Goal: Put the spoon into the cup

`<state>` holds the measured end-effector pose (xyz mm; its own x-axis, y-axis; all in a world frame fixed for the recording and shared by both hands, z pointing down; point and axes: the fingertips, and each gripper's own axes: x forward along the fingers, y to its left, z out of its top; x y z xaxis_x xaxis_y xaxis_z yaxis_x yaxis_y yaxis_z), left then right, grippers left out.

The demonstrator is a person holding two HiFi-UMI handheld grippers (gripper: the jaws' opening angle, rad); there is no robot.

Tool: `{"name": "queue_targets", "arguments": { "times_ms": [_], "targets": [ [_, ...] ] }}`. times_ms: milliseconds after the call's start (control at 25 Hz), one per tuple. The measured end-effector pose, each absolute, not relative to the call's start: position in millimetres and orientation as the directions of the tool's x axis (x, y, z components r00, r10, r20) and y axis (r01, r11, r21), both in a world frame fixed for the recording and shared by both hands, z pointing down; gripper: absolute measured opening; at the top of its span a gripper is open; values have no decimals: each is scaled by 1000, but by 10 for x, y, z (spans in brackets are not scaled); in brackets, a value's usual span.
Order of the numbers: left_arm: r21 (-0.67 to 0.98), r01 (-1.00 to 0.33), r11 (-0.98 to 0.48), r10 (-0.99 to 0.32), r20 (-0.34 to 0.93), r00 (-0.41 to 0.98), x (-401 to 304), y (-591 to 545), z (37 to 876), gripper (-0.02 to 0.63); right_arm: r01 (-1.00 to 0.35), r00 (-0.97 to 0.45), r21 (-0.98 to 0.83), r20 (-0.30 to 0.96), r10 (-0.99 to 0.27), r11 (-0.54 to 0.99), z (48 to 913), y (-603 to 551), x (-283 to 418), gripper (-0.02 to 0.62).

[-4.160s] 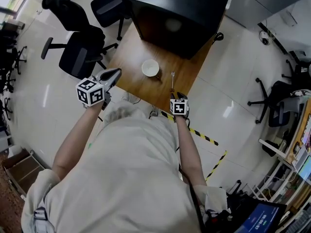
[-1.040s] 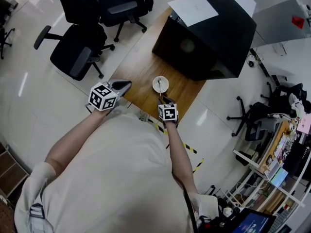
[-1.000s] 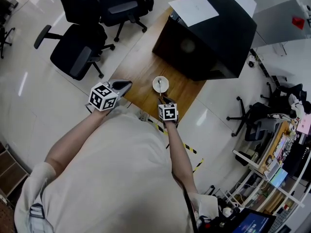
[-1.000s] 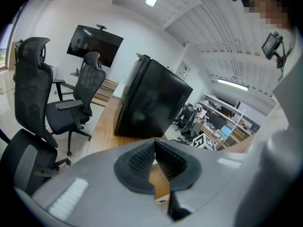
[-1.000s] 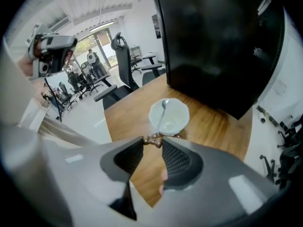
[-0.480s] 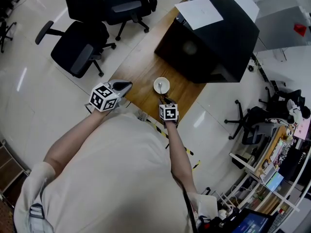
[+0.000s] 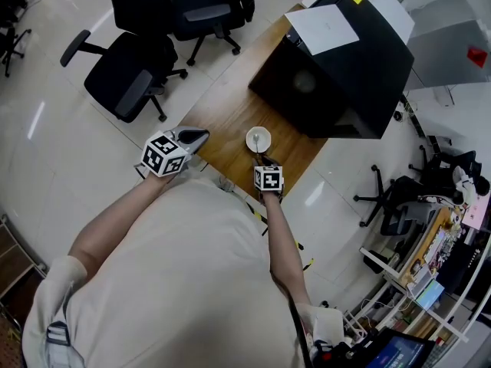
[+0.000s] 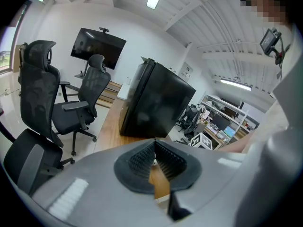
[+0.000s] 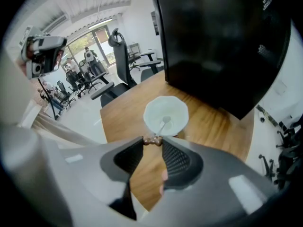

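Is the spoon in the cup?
In. The spoon's scoop end lies inside the white cup, its handle leaning over the rim, its tip pinched by the right gripper.

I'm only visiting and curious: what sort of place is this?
Most likely an office or lab workroom: it has wheeled office chairs, a wall-mounted screen and shelves crowded with monitors.

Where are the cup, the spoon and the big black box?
cup (image 9: 179,112), right gripper view, on its white inner wall.
spoon (image 9: 160,128), right gripper view, on its thin handle.
black box (image 7: 322,102), head view, on the side facing the cup.
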<state>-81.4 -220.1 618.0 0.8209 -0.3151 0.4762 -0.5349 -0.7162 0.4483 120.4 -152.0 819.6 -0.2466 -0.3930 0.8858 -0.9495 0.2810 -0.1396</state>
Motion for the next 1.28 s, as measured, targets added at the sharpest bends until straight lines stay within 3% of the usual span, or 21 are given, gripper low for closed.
{"name": "queue_targets", "arguments": {
  "times_ms": [800,1280],
  "targets": [
    [452,-537,-713,-330,460,825,-926,-2369,6135,0,-953,-245,-134,867,-434,271,8162,-1722,1213,130],
    [490,-493,-719,-287,436,853,-1106,-2450,6158,0,-985,-134,-59,862,-489,164,8013,-1726,1324,155]
  ]
}}
